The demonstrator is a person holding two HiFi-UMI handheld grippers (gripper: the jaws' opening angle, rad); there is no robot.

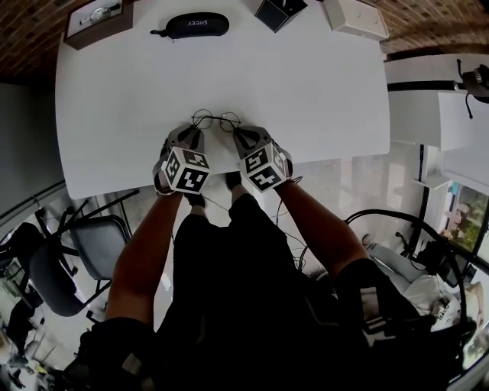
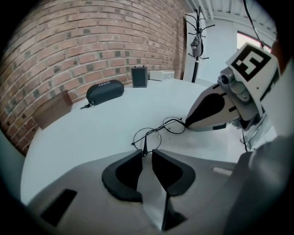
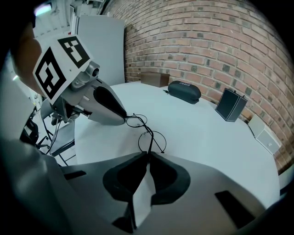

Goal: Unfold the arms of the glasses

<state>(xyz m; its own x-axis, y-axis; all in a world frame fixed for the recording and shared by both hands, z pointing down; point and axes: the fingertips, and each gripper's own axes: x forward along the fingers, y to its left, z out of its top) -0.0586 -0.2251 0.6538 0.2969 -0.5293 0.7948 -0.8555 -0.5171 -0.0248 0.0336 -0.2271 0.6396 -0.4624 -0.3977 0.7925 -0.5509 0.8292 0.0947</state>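
Thin round wire glasses [image 1: 216, 120] lie near the front edge of the white table [image 1: 306, 92]. My left gripper [image 1: 195, 130] is at their left end. In the left gripper view its jaws [image 2: 146, 153] stand a little apart, and the glasses' [image 2: 156, 131] left arm runs into the gap without being pressed. My right gripper [image 1: 238, 131] is at the right end. In the right gripper view its jaws [image 3: 148, 155] are shut on the other arm of the glasses [image 3: 147, 133]. Each gripper's tip shows in the other's view, next to a lens.
A black glasses case [image 1: 197, 24] lies at the back of the table, with a brown box [image 1: 99, 21] to its left. A black box [image 1: 279, 11] and a white box [image 1: 355, 17] are to its right. A chair [image 1: 84, 252] stands below the table's front left edge.
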